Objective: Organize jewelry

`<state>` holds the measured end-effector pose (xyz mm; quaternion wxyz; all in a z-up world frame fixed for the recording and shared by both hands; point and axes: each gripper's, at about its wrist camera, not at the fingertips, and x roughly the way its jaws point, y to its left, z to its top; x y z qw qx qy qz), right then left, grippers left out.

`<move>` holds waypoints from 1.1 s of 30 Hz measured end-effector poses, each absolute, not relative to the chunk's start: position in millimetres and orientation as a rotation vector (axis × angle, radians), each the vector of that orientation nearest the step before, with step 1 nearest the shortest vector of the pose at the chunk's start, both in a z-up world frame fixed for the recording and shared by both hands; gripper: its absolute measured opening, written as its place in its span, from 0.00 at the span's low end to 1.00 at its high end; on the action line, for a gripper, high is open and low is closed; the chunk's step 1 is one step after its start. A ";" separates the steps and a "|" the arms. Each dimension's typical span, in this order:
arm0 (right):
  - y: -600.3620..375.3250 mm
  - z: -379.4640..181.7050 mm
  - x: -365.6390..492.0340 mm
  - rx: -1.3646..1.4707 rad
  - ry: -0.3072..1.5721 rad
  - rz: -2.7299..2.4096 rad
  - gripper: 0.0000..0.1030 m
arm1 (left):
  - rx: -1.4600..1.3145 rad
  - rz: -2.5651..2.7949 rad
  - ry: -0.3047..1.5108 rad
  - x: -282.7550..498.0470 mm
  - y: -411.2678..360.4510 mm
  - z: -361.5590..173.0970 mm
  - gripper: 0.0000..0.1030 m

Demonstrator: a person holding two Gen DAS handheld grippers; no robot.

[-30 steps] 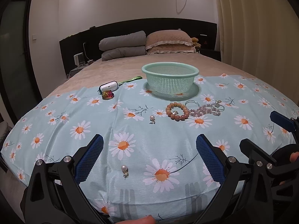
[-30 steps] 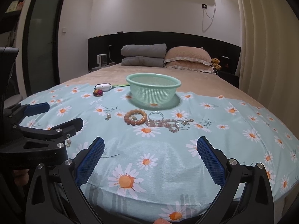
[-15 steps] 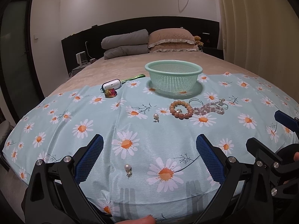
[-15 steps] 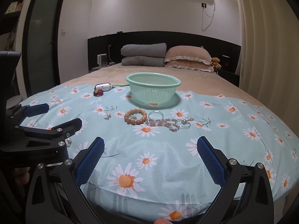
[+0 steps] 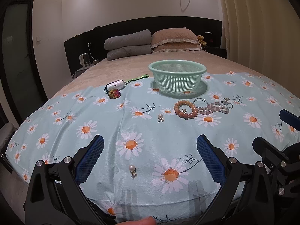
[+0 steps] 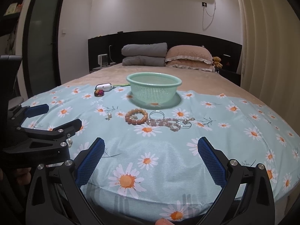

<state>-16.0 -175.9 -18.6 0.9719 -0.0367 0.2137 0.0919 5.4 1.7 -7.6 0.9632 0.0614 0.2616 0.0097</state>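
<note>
Hovering spread wide, both empty: left gripper (image 5: 150, 155), right gripper (image 6: 151, 157).
Risking pushing pearl earring (image 5: 132, 170), lying just ahead between left pads, into daisy cloth (image 5: 105, 123) folds.

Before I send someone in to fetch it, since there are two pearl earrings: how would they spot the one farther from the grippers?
Start at the green mesh basket on the daisy cloth. Just in front of it lies a chunky orange-brown bead bracelet; the pearl earring sits alone on the cloth to that bracelet's left. Its twin lies much nearer, between the left gripper's fingers.
</note>
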 end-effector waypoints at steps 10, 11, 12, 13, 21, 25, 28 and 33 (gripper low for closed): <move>-175.9 -19.0 -16.6 -0.073 0.435 0.193 0.93 | 0.128 0.018 0.534 6.5 3.5 -8.5 0.94; -175.8 -19.1 -16.5 -0.074 0.436 0.192 0.93 | 0.126 0.019 0.536 6.6 4.0 -8.8 0.94; -175.7 -19.1 -16.2 -0.075 0.437 0.192 0.93 | 0.123 0.017 0.538 6.5 4.8 -8.9 0.94; -175.5 -19.0 -16.3 -0.075 0.437 0.192 0.93 | 0.122 0.016 0.539 6.3 5.2 -9.0 0.94; -174.8 -20.0 -16.3 -0.080 0.443 0.193 0.93 | 0.166 0.043 0.532 7.2 6.8 -13.8 0.94; -174.9 -21.9 -11.1 -0.079 0.463 0.184 0.93 | 0.148 0.044 0.562 12.9 18.0 -19.6 0.94; -179.8 -23.9 -4.7 -0.064 0.491 0.181 0.93 | 0.125 0.047 0.599 20.6 29.1 -26.8 0.94; -194.0 -30.7 15.0 -0.025 0.568 0.158 0.93 | 0.119 0.060 0.643 31.8 41.1 -40.2 0.94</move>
